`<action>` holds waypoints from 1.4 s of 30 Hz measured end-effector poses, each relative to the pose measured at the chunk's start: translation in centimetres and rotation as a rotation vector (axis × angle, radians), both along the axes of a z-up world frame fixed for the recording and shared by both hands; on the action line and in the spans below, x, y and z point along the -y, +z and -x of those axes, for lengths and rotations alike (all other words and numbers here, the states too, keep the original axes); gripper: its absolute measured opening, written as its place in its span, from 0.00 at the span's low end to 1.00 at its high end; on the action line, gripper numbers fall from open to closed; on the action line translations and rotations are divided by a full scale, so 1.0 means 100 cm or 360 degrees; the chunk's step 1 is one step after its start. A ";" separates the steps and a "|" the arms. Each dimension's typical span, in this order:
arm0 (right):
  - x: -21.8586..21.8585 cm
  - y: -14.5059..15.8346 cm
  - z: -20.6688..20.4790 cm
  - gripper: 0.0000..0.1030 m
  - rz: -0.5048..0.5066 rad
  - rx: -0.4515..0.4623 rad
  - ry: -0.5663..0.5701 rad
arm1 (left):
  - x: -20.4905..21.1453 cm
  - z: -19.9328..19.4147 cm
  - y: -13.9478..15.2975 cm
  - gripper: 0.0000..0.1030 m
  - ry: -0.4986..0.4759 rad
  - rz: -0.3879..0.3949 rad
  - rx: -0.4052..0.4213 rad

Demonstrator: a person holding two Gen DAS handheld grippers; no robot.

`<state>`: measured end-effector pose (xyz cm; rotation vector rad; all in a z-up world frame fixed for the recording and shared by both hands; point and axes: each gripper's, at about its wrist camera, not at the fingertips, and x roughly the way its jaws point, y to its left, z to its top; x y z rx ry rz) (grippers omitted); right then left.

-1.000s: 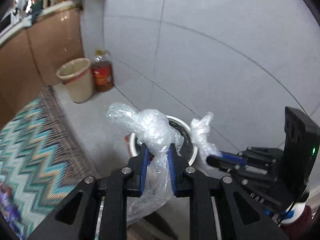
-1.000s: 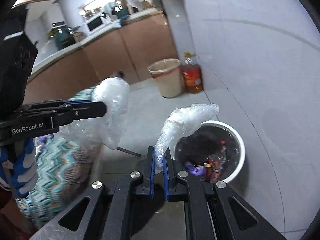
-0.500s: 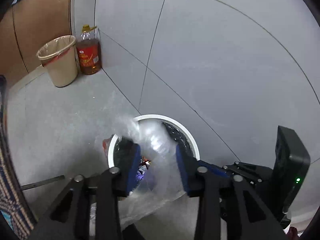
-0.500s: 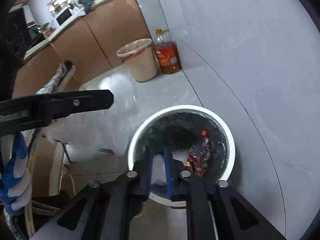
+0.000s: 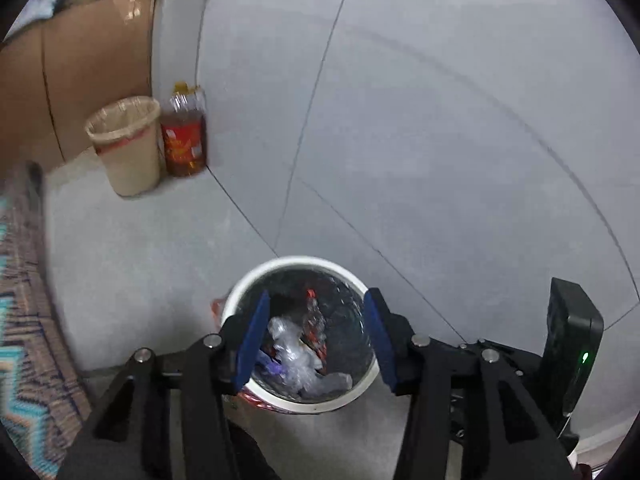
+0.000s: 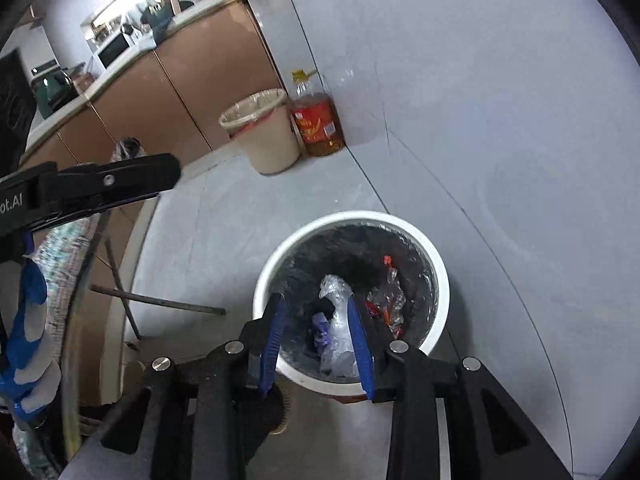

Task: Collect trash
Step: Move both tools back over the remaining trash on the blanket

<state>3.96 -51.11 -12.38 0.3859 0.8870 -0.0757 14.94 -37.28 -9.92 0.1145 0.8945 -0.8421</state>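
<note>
Although both cameras look down into the white bin (image 5: 240,300), its near rim is cut off by the black fingers in each view, and the bottom under the dark liner is too dim to read. Crumpled clear plastic (image 5: 296,356) lies inside the bin, beside red wrappers (image 6: 386,304) and something small and purple that I cannot identify. The left gripper (image 5: 316,336) points steeply down over the bin; its blue pads stand well apart and have just been opening, with nothing pressed between them. The right gripper (image 6: 316,336) also points down over the bin; its fingers have just been opening too, somewhat narrower. Clear plastic shows between the pads near the right one, but whether it touches I cannot tell. In the right wrist view the left gripper reaches in from the left edge, held by a blue and white gloved hand (image 6: 24,344), partly cut off. Farther back, a beige bin (image 5: 124,144) and an oil bottle (image 5: 184,136) stand together by the wall.
</note>
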 end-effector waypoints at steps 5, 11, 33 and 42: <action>-0.016 0.046 0.019 0.33 0.0043 0.0120 0.0001 | -0.043 0.032 0.049 0.46 0.0070 0.0082 0.0236; -0.050 0.110 0.048 0.39 0.0114 0.0291 0.0045 | -0.095 0.071 0.090 0.46 0.0148 0.0070 0.0422; -0.205 0.220 0.079 0.63 0.0408 0.0712 0.0287 | -0.299 0.168 0.158 0.69 0.0689 0.0064 0.0842; -0.230 0.233 0.097 0.76 0.0445 0.0816 0.0307 | -0.330 0.187 0.157 0.72 0.0806 0.0051 0.0884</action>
